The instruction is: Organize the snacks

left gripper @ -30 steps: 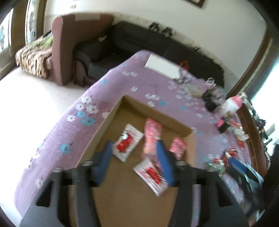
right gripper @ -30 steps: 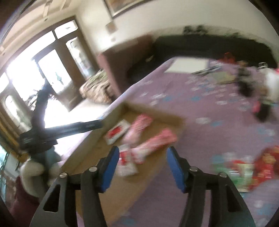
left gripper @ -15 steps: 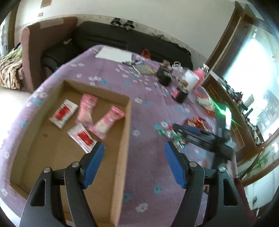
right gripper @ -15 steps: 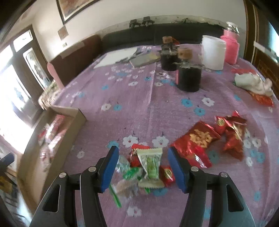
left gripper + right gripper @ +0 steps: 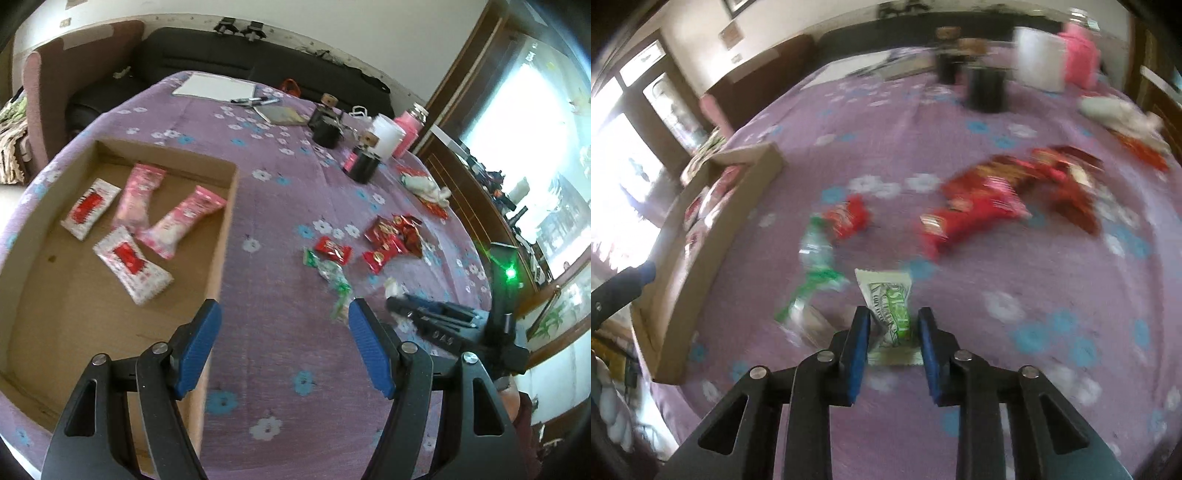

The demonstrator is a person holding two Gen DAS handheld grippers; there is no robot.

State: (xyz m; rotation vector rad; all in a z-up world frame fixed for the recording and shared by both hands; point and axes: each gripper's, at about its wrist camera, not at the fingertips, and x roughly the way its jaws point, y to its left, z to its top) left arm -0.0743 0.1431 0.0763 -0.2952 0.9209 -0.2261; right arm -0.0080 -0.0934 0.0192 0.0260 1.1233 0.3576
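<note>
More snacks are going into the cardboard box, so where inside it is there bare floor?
In the cardboard box, the near half, from the closest red-and-white packet to the near wall, is bare, as is the strip along its left wall. The far middle is crowded: two pink packets and another red-and-white one lie close together.

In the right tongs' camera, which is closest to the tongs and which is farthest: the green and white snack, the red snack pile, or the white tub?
1. Green and white snack: between the right tongs.
2. Red snack pile: mid-table, ahead and slightly right.
3. White tub: far end, upper right.
</note>
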